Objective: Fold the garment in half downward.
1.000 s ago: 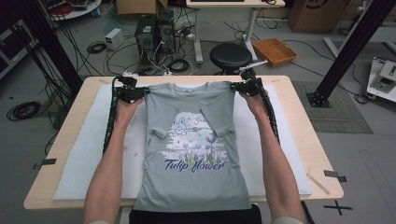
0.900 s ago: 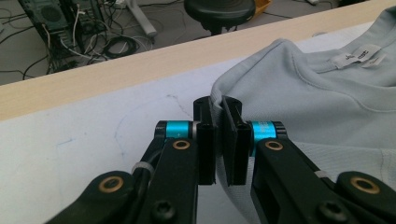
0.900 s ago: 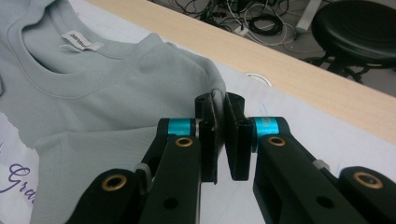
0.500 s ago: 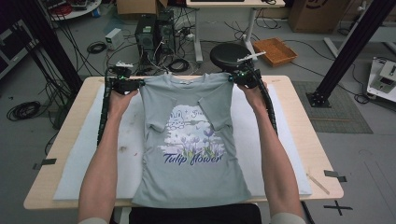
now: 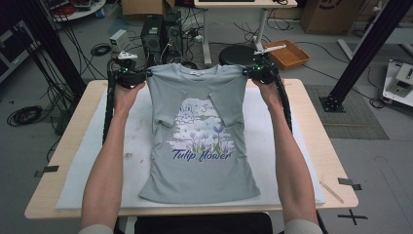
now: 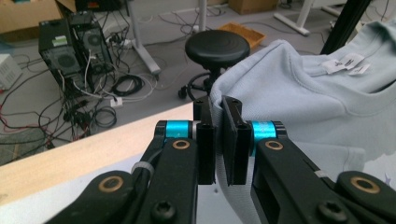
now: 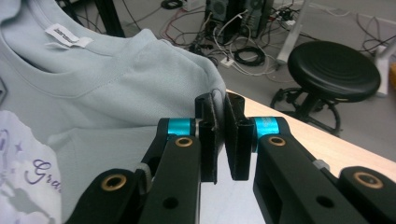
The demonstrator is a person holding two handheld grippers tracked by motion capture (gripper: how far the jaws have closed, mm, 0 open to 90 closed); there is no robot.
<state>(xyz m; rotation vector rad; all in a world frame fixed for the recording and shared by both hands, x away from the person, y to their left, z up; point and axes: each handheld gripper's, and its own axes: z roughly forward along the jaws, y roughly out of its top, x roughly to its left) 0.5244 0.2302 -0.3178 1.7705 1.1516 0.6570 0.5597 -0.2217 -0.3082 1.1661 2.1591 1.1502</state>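
High view: a person's two forearms reach across a wooden worktop (image 5: 311, 122) covered by a white mat (image 5: 97, 170). Each hand holds a claw. Left claw (image 5: 144, 74) is clenched on one shoulder of a pale blue T-shirt (image 5: 199, 161), right claw (image 5: 245, 72) clenched on the other. Its top edge is raised and stretched between them at the worktop's far side, while the hem lies on the mat. A black stool (image 5: 236, 53) stands beyond.

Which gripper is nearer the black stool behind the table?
Right. The right gripper pinches the T-shirt shoulder just beside the stool; the left gripper is across the shirt.
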